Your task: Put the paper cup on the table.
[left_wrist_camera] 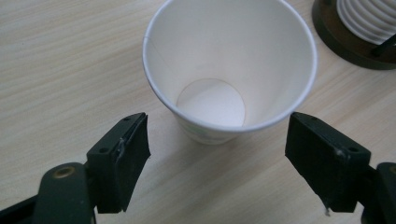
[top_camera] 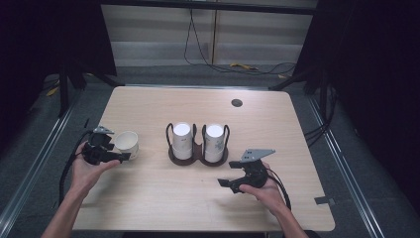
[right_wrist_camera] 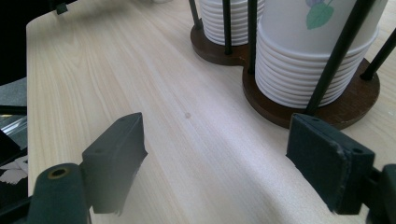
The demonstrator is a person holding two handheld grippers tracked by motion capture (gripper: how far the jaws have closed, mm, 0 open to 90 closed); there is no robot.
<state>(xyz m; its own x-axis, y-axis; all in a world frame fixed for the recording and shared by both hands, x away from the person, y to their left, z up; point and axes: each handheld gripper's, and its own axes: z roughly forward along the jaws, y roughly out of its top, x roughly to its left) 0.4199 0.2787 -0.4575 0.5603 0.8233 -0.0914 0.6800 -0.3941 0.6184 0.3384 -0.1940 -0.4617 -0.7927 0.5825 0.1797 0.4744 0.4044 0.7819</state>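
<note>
The left gripper [top_camera: 122, 150] was held at the table's left side with its jaws spread wide apart and gripping nothing, and the single white paper cup [top_camera: 127, 143] stood upright on the wooden table [top_camera: 277, 119] just beyond its jaw tips, mouth open and interior bare in the left gripper view [left_wrist_camera: 229, 65]. The right gripper [top_camera: 224, 174] was held near the table's front right, jaws likewise apart and unladen, pointing toward the dark wooden cup holder [top_camera: 197, 157], which stood at centre carrying two stacks of inverted paper cups [top_camera: 182, 140] within its wire loops.
</note>
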